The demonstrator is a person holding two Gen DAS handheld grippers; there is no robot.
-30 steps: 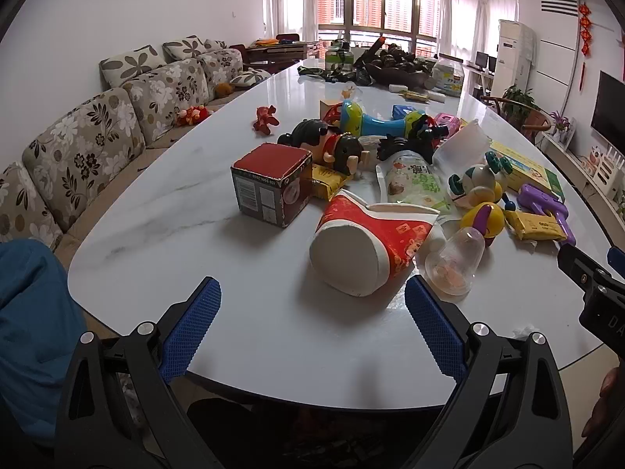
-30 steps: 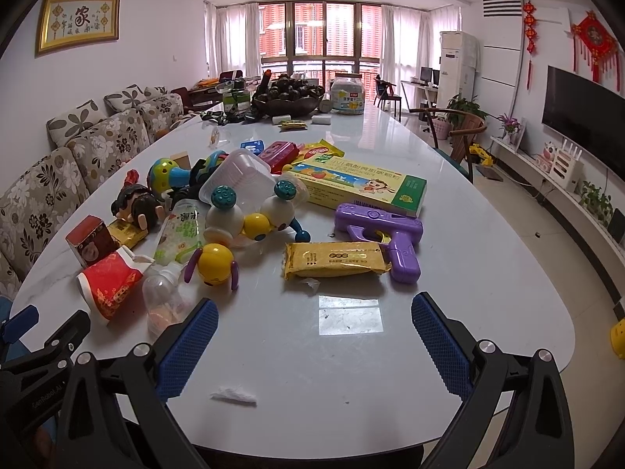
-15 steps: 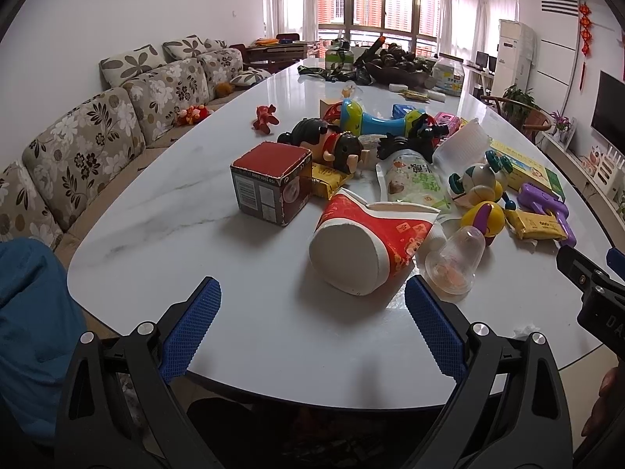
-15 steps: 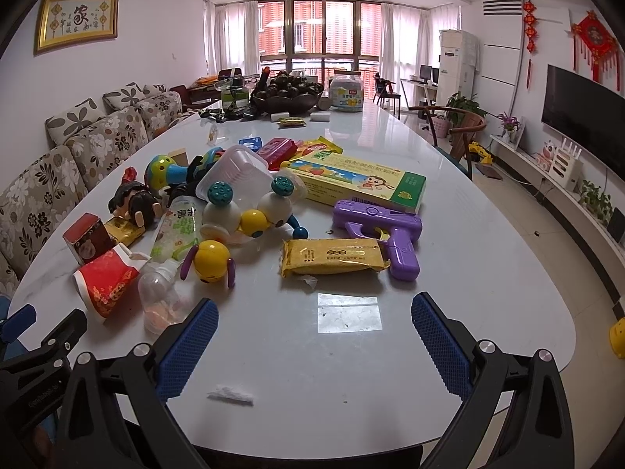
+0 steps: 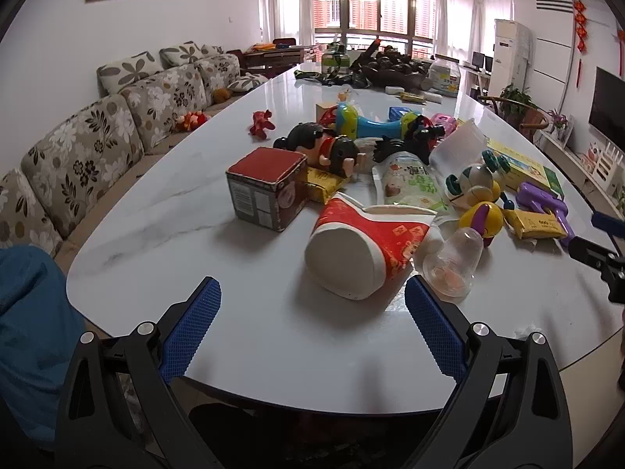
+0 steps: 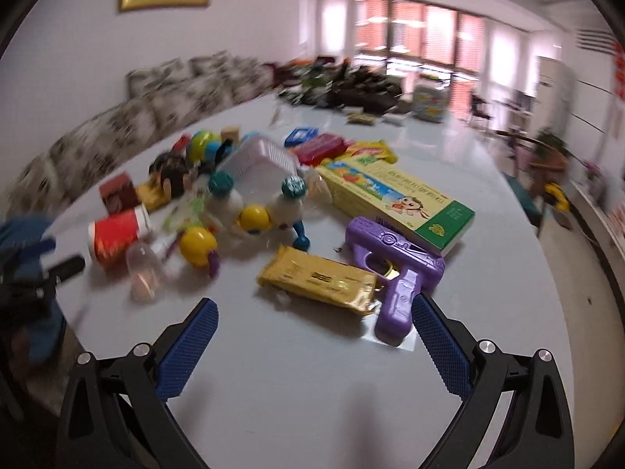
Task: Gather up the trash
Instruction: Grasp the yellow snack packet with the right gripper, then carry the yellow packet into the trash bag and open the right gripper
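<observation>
Both grippers w/ jaws wide apart, nothing between them. Right gripper (image 6: 314,346) hovers over the white marble table (image 6: 312,371) — flat gold foil snack wrapper (image 6: 318,279) lies just ahead of the gap, centre-right, touching the purple plastic toy gun (image 6: 394,269) by the right finger. Left gripper (image 5: 312,330) sits near the table edge; tipped red-and-white paper cup (image 5: 361,248) lies just ahead, towards its right finger, beside a clear plastic dome cap (image 5: 455,264).

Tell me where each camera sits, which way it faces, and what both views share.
Left wrist: on the left gripper, facing along the table at the tipped red paper cup; its open blue fingers and a blue sleeve show.
Right wrist: on the right gripper, angled down at the yellow wrapper and purple toy gun; open fingers show, image blurred.
Shared: cup, wrapper, gun, each other's gripper.
</observation>
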